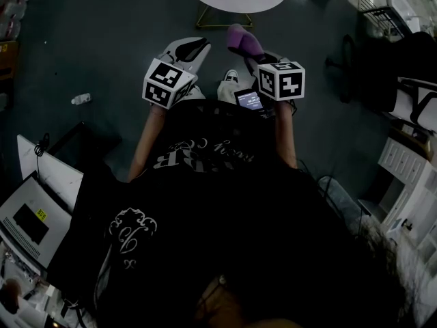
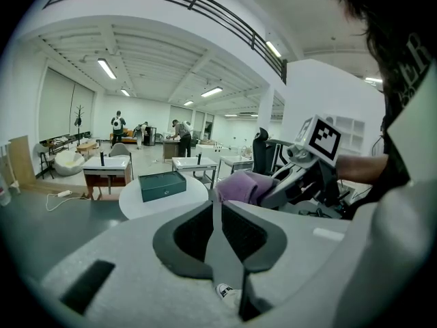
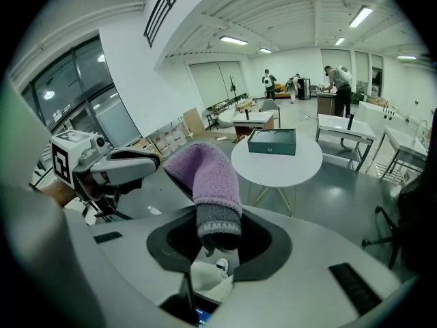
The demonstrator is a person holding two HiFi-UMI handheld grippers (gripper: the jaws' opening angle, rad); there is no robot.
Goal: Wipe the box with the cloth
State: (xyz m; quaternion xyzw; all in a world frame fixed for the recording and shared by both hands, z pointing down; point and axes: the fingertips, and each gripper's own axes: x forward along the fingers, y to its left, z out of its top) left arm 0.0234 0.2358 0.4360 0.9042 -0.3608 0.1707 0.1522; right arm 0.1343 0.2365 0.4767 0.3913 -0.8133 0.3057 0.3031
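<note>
The dark green box (image 3: pixel 272 142) lies on a round white table (image 3: pixel 280 169) some way ahead of both grippers; the left gripper view also shows the box (image 2: pixel 162 185). A purple cloth (image 3: pixel 203 180) with a grey patterned cuff stands up from my right gripper (image 3: pixel 217 241), which is shut on its lower end. In the head view the cloth (image 1: pixel 242 41) pokes forward past the right marker cube (image 1: pixel 281 79). My left gripper (image 2: pixel 217 210) is shut with nothing in it, held beside the right one at about the same height, its tip (image 1: pixel 190 48) near the table's base.
A small bottle (image 1: pixel 80 99) lies on the dark floor at the left. A screen on a white stand (image 1: pixel 31 224) is at the lower left. Dark chairs (image 1: pixel 362 67) and white shelving (image 1: pixel 403 176) line the right. More desks and several people stand far back.
</note>
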